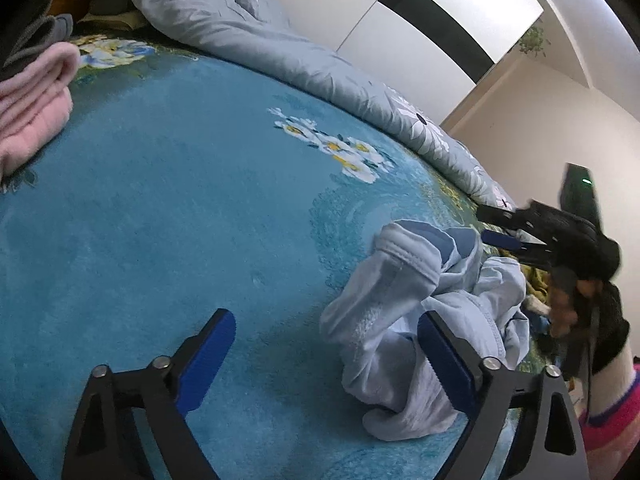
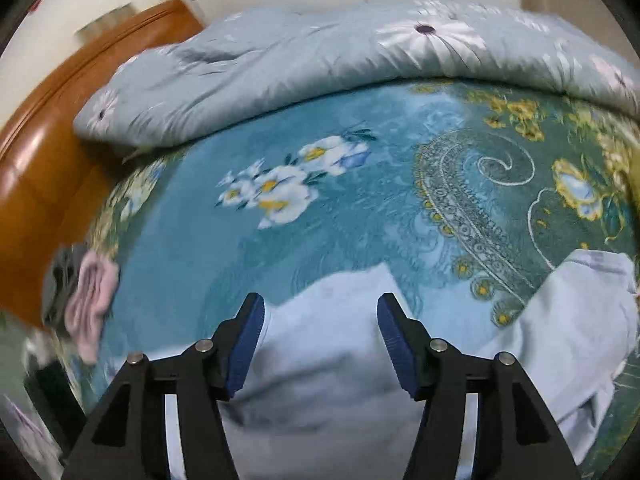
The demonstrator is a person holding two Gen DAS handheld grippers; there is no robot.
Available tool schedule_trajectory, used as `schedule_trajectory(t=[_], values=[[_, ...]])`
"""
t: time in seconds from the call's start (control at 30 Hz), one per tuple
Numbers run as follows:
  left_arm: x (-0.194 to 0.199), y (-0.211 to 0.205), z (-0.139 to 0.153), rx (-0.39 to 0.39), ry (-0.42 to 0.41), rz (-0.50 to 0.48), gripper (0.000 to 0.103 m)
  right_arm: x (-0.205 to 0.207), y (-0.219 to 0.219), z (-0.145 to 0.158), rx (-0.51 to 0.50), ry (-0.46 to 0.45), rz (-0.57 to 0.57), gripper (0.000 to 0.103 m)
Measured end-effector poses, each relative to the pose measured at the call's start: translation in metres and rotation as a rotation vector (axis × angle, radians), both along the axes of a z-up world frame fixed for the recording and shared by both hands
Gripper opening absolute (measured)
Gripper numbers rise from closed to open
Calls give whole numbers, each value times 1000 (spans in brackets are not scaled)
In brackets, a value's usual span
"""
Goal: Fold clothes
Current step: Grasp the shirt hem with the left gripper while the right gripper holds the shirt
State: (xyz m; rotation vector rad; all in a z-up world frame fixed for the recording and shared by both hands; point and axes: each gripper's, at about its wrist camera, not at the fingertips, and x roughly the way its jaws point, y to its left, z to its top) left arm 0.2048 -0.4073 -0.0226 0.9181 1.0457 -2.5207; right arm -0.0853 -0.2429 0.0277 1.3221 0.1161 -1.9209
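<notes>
Light blue garment [image 1: 420,312] crumpled on bed [image 1: 180,220] near its front edge. Left gripper [image 1: 326,364] spread wide, holding nothing; right gripper [image 2: 320,344] apart above the garment, gripping nothing.

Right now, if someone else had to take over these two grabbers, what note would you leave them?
Left gripper: open, holding nothing, one finger against the crumpled light blue garment.
Right gripper: open above the same garment, nothing pinched.
The garment lies in a heap on the blue flowered blanket.
Done: a pink garment sits folded at the bed's far side.
Left: spread the blue one flat, fold it, stack it.
</notes>
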Motion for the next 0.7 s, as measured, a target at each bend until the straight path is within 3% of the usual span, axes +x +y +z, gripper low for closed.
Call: schedule_trajectory(t=[0.13,0.17,0.27,0.3,0.33,0.5,0.7], values=[[1,-1,1,22,9,-13,80,-12,-14,-24,103,-59,-31,60],[2,-2,2,24,11,-13,78,-11,-15,-28,118,-59,-27,55],[6,-3,3,37,19,-23,58,-7,-10,-34,132,-73,-12,13],[6,-3,3,43,21,-27,46,-4,-8,-34,133,-76,0,8],[7,-3,4,51,20,-33,35,0,-4,-31,134,-64,22,8],[4,5,14,29,34,-42,11,31,25,11,141,117,87,7],[-5,15,38,-12,69,-41,7,55,77,77,167,389,9,6]])
